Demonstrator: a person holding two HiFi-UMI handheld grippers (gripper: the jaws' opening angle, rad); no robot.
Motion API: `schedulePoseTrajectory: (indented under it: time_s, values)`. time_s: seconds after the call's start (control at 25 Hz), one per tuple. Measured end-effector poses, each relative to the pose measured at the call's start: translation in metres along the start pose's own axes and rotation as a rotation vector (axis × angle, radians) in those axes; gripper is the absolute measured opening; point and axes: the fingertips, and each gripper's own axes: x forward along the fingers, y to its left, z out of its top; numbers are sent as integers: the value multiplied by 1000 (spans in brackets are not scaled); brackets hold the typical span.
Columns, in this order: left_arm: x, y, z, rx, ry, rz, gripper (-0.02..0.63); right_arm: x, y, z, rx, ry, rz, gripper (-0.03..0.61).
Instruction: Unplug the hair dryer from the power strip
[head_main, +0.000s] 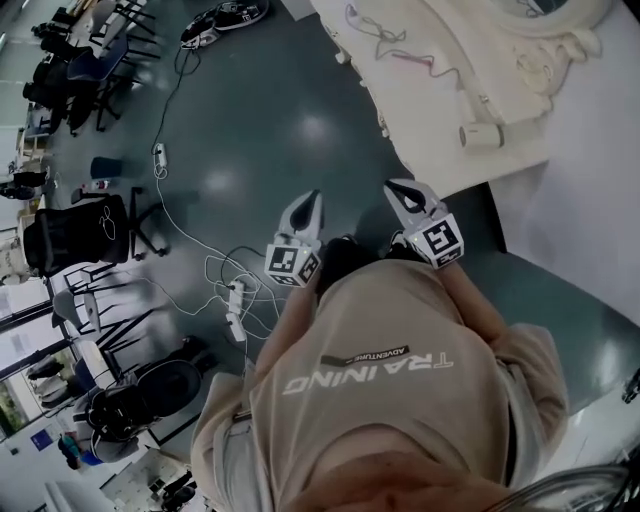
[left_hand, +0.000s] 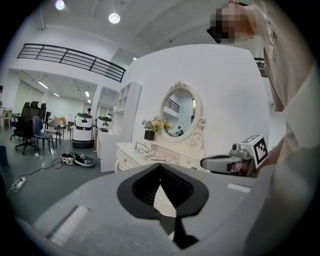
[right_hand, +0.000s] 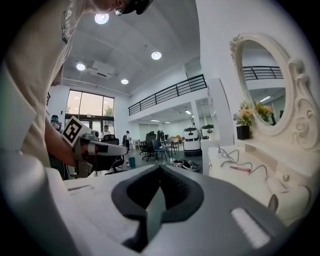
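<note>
Dark grey-green polished floor (head_main: 300, 120) fills most of my head view. The cream carved vanity surface (head_main: 440, 150) runs off at 1 o'clock and black office chairs (head_main: 80, 235) stand at 9 o'clock. Both tools hang just ahead of the beige shirt. The left tongs (head_main: 312, 200) and the right tongs (head_main: 398, 188) each have their jaws pressed together with nothing between them. Both gripper views agree, as only the room shows past the tips.

What I take for the pale cream cylindrical hair dryer (head_main: 484, 133) lies near the vanity's front edge, at 2 o'clock from the right tongs and well apart from them. A white oblong power strip (head_main: 236, 302) lies on the floor at 8 o'clock from the left tongs, among loose white cables (head_main: 215, 265). I cannot trace whether the dryer's cord reaches it.

As I judge it, the unplugging has not started and this step is the approach. To do it well I would:
- follow the cord from the dryer to its plug before committing to a socket;
- open one pair of tongs and close them on the plug body, never on the cord;
- press the strip down with the other pair, since a light strip will probably lift;
- pull straight along the pins without rocking.
</note>
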Motion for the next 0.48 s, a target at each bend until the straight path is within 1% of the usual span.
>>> schedulePoseTrajectory:
  time_s: [0.08,0.24,0.36,0.48]
  values:
    - [-3,7,-3,-3,12,2,6,10,2,-2,8,4,6,3]
    - [-6,30,-20,-19,50,-17,6,34,-2,-10,17,34,-16,3]
    - [-1,68,-26,-45,43,-8,6,67,-6,-15,27,63,-23,3]
    - [-4,118,-20,-51,33,-7,6,110,3,-9,27,79,-34,3]
